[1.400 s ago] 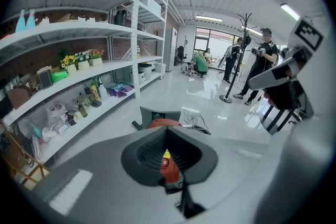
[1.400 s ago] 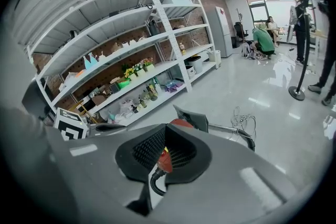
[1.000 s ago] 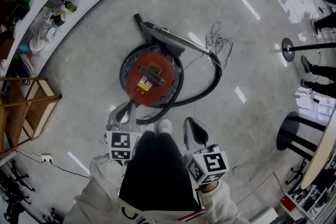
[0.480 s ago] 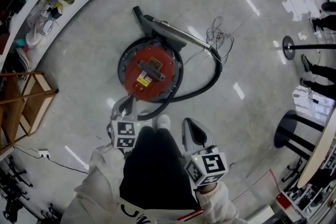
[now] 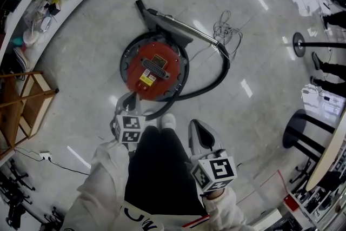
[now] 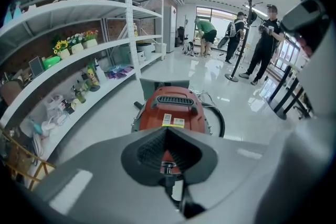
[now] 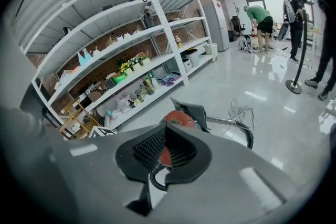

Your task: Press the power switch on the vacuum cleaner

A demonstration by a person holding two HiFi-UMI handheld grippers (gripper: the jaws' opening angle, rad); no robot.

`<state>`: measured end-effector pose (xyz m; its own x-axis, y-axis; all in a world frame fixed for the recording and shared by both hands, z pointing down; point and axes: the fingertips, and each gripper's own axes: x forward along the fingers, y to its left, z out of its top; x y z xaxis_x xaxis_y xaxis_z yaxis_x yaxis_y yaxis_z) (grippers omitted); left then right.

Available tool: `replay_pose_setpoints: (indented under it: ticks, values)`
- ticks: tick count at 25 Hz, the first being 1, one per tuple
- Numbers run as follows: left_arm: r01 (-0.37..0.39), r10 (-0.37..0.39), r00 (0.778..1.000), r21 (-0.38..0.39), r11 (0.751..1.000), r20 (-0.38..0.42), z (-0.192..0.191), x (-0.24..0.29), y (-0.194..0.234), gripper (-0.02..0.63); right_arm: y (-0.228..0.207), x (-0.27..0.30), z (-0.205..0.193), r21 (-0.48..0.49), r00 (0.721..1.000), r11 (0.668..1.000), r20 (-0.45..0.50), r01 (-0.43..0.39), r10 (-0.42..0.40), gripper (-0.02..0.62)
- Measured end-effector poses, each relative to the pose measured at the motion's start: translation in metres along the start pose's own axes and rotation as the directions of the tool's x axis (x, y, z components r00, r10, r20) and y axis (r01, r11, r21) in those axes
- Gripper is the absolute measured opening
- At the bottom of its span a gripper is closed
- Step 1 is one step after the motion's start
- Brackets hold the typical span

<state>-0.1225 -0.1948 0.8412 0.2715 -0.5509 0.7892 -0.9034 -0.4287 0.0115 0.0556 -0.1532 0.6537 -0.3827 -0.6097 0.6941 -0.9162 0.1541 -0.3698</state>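
Note:
The red round vacuum cleaner lies on the grey floor ahead of my feet, with a black handle and a yellow label on top. I cannot pick out its switch. Its black hose loops round the right side to a metal wand. My left gripper is shut and empty, its tip just short of the vacuum's near rim. In the left gripper view the vacuum fills the space beyond the closed tip. My right gripper is shut and empty too, held back beside my leg. The right gripper view shows the vacuum farther off.
Curved white shelves with small goods run along the left. A wooden stool stands at the left and a power strip lies near it. A loose cord coil lies behind the wand. People, a stand base and black stools are at the right.
My left gripper has moved forward, closer to the vacuum's near rim. The right gripper has stayed where it was. The head view has shifted slightly.

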Motion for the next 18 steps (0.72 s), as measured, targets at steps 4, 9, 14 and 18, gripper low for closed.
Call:
replay_pose_setpoints:
  ticks: [4, 9, 14, 18]
  values:
    - [0.002, -0.002, 1.0, 0.009, 1.0, -0.019, -0.004, 0.008, 0.002, 0.0, -0.002, 0.0, -0.001, 0.01, 1.0, 1.0, -0.006, 0.006, -0.006, 0.0]
    - [-0.004, 0.005, 0.999, 0.029, 1.0, -0.041, -0.013, 0.021, 0.006, 0.0, -0.005, 0.001, -0.005, 0.021, 1.0, 1.0, -0.014, 0.016, -0.015, 0.0]
    - [0.0, 0.003, 0.998, 0.047, 0.999, -0.059, -0.017, 0.03, 0.004, 0.0, -0.009, -0.001, -0.008, 0.032, 0.999, 0.999, -0.02, 0.026, -0.026, 0.0]
    - [-0.003, 0.006, 0.997, 0.046, 0.999, -0.08, -0.02, 0.037, 0.004, 0.0, -0.014, -0.002, -0.008, 0.037, 0.999, 0.998, -0.018, 0.041, -0.041, 0.0]
